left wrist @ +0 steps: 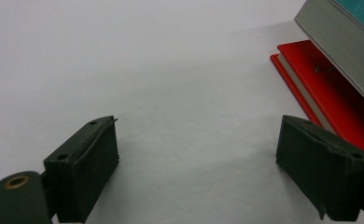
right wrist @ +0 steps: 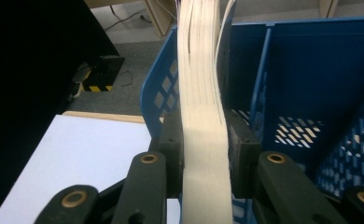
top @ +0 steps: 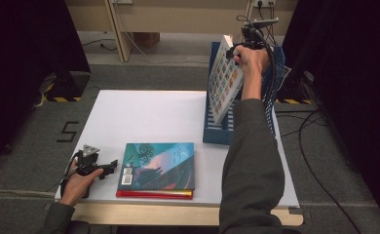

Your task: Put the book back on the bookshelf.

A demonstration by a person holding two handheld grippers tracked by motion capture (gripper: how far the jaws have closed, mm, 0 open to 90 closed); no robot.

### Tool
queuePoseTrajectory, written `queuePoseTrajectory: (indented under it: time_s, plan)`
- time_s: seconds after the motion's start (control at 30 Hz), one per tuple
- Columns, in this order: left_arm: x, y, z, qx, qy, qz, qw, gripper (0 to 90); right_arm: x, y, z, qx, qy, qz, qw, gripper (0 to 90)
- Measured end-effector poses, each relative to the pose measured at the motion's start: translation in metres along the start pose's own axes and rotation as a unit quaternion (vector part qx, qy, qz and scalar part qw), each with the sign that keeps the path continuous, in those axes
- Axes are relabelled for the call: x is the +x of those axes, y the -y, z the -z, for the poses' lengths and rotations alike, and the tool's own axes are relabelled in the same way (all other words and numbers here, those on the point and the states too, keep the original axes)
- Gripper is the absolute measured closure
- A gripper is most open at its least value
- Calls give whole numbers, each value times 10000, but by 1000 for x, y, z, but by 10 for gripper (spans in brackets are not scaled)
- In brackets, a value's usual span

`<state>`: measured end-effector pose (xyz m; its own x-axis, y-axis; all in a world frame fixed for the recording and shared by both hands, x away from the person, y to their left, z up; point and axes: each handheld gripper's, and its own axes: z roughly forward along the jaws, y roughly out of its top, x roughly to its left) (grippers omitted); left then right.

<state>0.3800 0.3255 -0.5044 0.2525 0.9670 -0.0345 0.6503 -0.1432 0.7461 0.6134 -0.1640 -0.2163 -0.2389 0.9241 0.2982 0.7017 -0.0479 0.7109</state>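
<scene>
My right gripper (top: 237,51) is shut on the upper edge of a book with a colourful tiled cover (top: 226,80). It holds the book tilted, with the lower end inside the blue file rack (top: 217,134). In the right gripper view the black pads (right wrist: 171,144) press on both sides of the book's cream page block (right wrist: 203,93), with the blue rack (right wrist: 311,84) behind. My left gripper (top: 111,168) rests on the white table, open, beside a teal book (top: 159,163) that lies on a red book (top: 154,194). Between the wide jaws of my left gripper (left wrist: 199,163) there is bare table; the red book (left wrist: 329,93) lies to the right.
The white table (top: 144,114) has a wooden front edge. Grey carpet surrounds it, with cables (top: 319,146) on the floor at the right. Dark curtains hang on both sides. A wooden frame (top: 120,29) stands at the back.
</scene>
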Motion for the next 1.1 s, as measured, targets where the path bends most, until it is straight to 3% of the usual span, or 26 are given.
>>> queuePoseTrajectory:
  time_s: [0.27, 0.3, 0.33, 0.37, 0.43, 0.53, 0.67, 0.9, 1.0, 1.1]
  plan:
    - [0, 0, 0, -7, -7, -5, 10000, 118, 1, 7, -27, 258, 40, 43, 9997, 710]
    - [0, 0, 0, -5, -2, -5, 10000, 118, 0, 8, -29, 209, -29, -47, 9998, 709]
    - [0, 0, 0, -8, -4, -5, 10000, 119, 0, 9, -29, -57, -142, -202, 9997, 735]
    - [0, 0, 0, -11, -7, -3, 10000, 119, 0, 8, -28, -151, -218, -212, 9994, 753]
    - [0, 0, 0, -12, -5, -9, 10000, 118, 3, 4, -20, -37, -239, -29, 9997, 730]
    - [0, 0, 0, -3, -7, -15, 10000, 119, 3, 2, -8, -145, -174, 53, 9997, 701]
    - [-1, 0, 0, 2, -15, -21, 10000, 119, 2, 7, 3, 44, -374, 417, 9984, 652]
    - [-1, 0, 0, 8, -22, -26, 10000, 118, -5, 28, 18, 177, -641, 829, 9943, 607]
    - [-1, 0, 0, -9, -24, -23, 10000, 118, -7, 42, 21, 219, -954, 855, 9915, 570]
    - [-1, 0, 0, -15, -22, -21, 10000, 118, -7, 55, 22, 340, -982, 981, 9897, 534]
